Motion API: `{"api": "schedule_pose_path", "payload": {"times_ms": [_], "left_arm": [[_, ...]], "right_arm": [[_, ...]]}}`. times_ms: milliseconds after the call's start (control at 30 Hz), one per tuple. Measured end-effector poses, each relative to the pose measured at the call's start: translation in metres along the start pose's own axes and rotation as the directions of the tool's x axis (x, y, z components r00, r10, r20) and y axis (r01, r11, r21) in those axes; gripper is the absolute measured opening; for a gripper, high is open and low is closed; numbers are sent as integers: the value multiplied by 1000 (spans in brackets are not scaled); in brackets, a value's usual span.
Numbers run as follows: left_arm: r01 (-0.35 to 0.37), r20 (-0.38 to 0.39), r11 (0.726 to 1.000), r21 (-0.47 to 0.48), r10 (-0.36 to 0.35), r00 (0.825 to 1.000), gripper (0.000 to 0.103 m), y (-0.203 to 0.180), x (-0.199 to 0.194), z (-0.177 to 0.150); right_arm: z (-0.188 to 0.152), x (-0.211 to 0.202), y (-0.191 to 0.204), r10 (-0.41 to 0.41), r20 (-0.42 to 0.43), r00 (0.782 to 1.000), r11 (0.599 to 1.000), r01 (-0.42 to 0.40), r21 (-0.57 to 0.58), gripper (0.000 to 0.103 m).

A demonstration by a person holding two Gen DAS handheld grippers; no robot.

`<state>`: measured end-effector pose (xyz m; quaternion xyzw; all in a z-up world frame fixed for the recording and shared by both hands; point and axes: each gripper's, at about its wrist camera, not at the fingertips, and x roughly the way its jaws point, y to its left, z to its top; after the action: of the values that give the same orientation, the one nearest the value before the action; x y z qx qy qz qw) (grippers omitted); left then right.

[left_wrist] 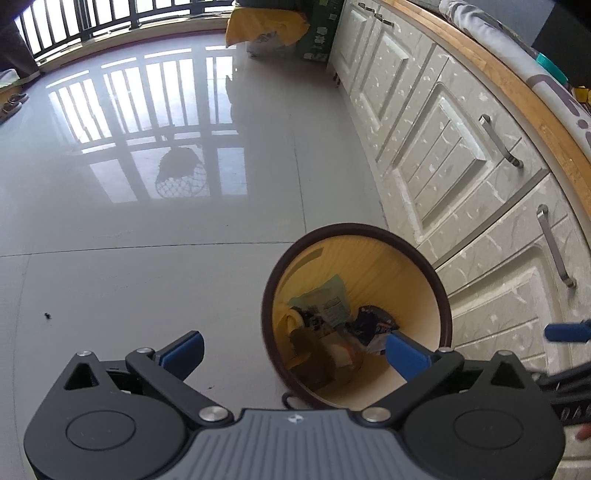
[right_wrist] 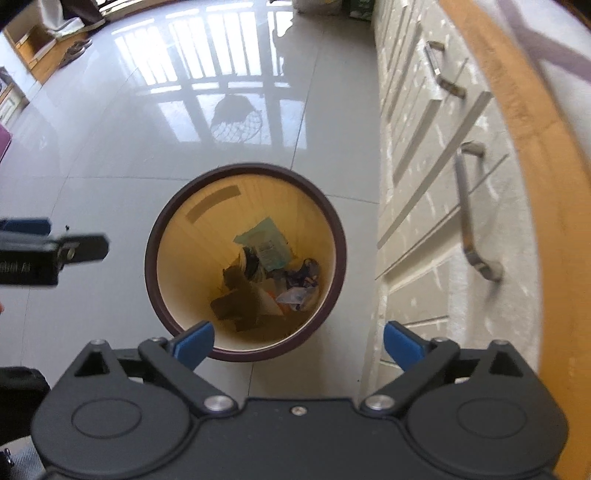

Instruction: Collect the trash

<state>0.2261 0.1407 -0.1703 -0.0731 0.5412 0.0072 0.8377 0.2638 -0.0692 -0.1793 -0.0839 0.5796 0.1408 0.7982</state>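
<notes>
A round waste bin [left_wrist: 436, 280] with a dark brown rim and yellow inside stands on the tiled floor beside the cabinets; in the right wrist view the bin [right_wrist: 334, 236] lies straight below. Trash fills its bottom: a pale green packet [left_wrist: 327, 301] [right_wrist: 267, 242], dark wrappers [left_wrist: 373, 323] [right_wrist: 303, 277] and brown cardboard [right_wrist: 236, 299]. My left gripper [left_wrist: 293, 350] hangs open above the bin's near left edge, with nothing between its blue fingers [left_wrist: 184, 350]. My right gripper [right_wrist: 297, 345] is open over the bin's near rim, also empty. Each gripper shows at the edge of the other's view.
Cream cabinet doors [left_wrist: 443, 147] with metal handles [right_wrist: 469, 210] run along the right under a wooden counter edge [right_wrist: 535, 147]. Glossy grey floor [left_wrist: 129, 258] stretches left. A yellow bag and green box [left_wrist: 280, 29] stand at the far end by a railing. Shoes [left_wrist: 13, 103] lie far left.
</notes>
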Motion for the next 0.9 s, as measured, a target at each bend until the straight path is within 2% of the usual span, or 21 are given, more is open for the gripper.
{"api": "schedule_pose_path", "payload": {"times_ms": [400,700,900], "left_arm": [[-30,10,999,9,30,999,103,3,-42,-18],[-55,57,998,-4,55,997,103,2,-79,-23],[-45,104,999,-25,47,993,103,0,-105,-27]], "right_arm": [[-1,-39,9,-13,79,997,999,16,-44,102],[-3,-81,12,10,155,988,999,-3,-47,102],[-5,-115,15,-9,224,975,998,22,-56,102]]}}
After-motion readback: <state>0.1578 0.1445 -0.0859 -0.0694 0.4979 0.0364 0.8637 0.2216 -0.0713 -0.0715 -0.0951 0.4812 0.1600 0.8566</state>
